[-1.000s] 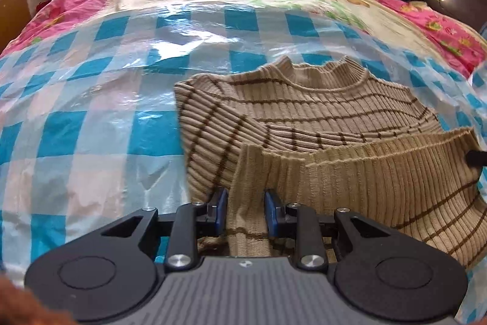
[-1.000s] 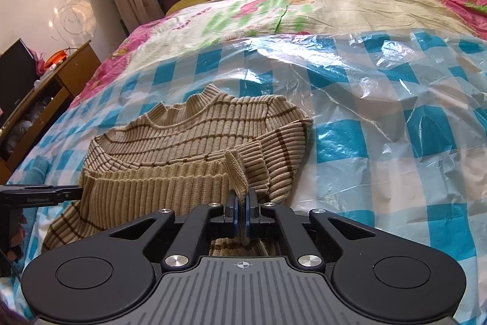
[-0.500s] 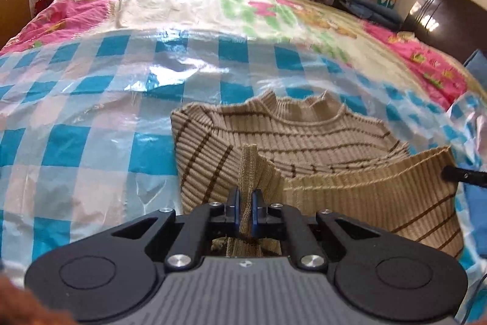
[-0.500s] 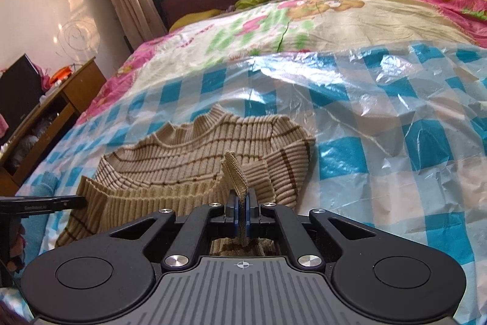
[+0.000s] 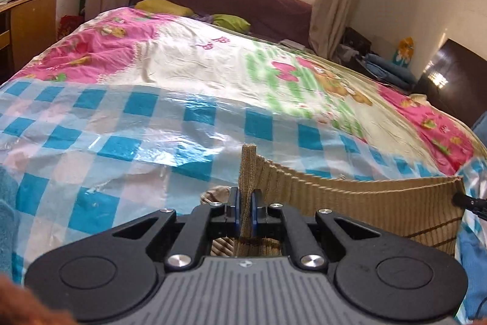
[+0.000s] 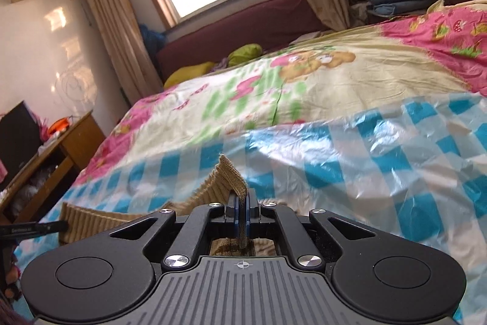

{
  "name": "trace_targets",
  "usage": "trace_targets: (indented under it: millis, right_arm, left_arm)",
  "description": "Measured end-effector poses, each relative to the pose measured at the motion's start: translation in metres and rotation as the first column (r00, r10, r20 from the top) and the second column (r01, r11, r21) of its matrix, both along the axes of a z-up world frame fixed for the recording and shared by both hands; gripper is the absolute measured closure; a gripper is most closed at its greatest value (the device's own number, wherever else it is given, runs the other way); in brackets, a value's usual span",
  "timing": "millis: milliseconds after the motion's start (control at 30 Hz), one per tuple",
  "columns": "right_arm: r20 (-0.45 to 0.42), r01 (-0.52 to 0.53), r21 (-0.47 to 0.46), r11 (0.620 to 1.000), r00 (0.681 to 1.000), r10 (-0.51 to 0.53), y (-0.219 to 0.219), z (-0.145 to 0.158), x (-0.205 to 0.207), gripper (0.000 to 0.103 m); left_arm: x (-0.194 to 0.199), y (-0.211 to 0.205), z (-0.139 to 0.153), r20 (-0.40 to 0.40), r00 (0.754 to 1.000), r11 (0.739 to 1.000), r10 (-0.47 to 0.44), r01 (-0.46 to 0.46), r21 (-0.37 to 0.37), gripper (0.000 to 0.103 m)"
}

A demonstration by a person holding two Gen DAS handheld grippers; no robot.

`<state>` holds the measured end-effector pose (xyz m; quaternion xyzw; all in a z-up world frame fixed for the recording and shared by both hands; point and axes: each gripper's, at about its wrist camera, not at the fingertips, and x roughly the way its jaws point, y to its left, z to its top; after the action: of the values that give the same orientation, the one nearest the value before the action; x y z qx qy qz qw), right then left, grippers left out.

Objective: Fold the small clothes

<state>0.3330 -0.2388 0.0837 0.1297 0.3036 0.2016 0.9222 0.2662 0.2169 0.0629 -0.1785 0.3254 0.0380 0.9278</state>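
Basically both grippers are pinching the sweater (image 5: 365, 203) by its hem; left gripper (image 5: 244, 210) has its blue pads closed on a bunched corner of knit that sticks up between them; right gripper (image 6: 242, 213) likewise clamped on the opposite corner, a tan tab poking above the jaws; the hem band stretches between the two, lifted off the sheet (image 5: 121, 142), the rest of the garment hanging below and mostly hidden by the gripper bodies; a bit of striped knit shows just under the left jaws

Handling, judged: light, soft, floppy ribbed knit, stretches across the ribs so a hard pull will distort it; not fragile, not slippery against rubber pads, but it may slide easily on the glossy plastic; corners of the thick hem band look like the best hold, double-layer and firm; a thin pinch could slip out

Materials: sweater is tan chunky rib with dark brown stripes; sheet is crinkly shiny plastic in blue, white and pink checks, laid over a cartoon-print quilt (image 6: 304, 81) on the bed; grippers are matte black plastic with metal screws
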Motion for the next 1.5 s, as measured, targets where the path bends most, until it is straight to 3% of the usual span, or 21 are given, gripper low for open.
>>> trace_targets:
  millis: [300, 533, 633, 733, 900, 1033, 1100, 1267, 1500]
  right_arm:
    - [-0.111, 0.074, -0.145, 0.987, 0.990, -0.090, 0.028, -0.067, 0.044, 0.100]
    - [-0.163, 0.056, -0.200, 0.978, 0.983, -0.090, 0.035, -0.085, 0.054, 0.099]
    - [-0.168, 0.068, -0.206, 0.976, 0.980, -0.104, 0.035, -0.085, 0.054, 0.091]
    - [-0.169, 0.082, -0.171, 0.982, 0.979, -0.112, 0.026, -0.080, 0.048, 0.091]
    - [-0.176, 0.064, -0.101, 0.993, 0.981, -0.081, 0.001, -0.068, 0.013, 0.070]
    - [-0.209, 0.004, -0.066, 0.998, 0.978, -0.018, -0.013, -0.070, -0.028, 0.060]
    - [-0.253, -0.036, -0.045, 0.998, 0.967, 0.024, -0.013, -0.079, -0.040, 0.055]
    - [-0.331, -0.079, -0.024, 0.997, 0.941, 0.066, -0.001, -0.101, -0.045, 0.053]
    - [-0.340, -0.080, -0.019, 0.997, 0.938, 0.069, 0.000, -0.104, -0.042, 0.050]
  left_arm:
    - [0.028, -0.004, -0.067, -0.133, 0.990, 0.998, 0.056, -0.053, 0.031, 0.090]
    - [0.028, -0.004, -0.072, -0.157, 0.985, 0.996, 0.065, -0.053, 0.077, 0.087]
    - [0.025, -0.003, -0.067, -0.152, 0.985, 0.995, 0.082, -0.072, 0.069, 0.086]
    - [0.015, 0.003, -0.058, -0.123, 0.986, 0.994, 0.110, -0.106, 0.042, 0.079]
    - [-0.022, 0.014, -0.045, -0.099, 0.990, 0.992, 0.101, -0.107, -0.063, 0.074]
    - [-0.067, 0.001, -0.041, -0.090, 0.996, 0.994, 0.028, -0.037, -0.101, 0.059]
    - [-0.079, -0.009, -0.048, -0.117, 0.993, 0.995, -0.006, -0.006, -0.101, 0.056]
    - [-0.079, -0.029, -0.082, -0.218, 0.972, 0.989, -0.084, 0.055, -0.136, 0.056]
    - [-0.073, -0.028, -0.091, -0.238, 0.971, 0.999, -0.033, 0.024, -0.038, 0.055]
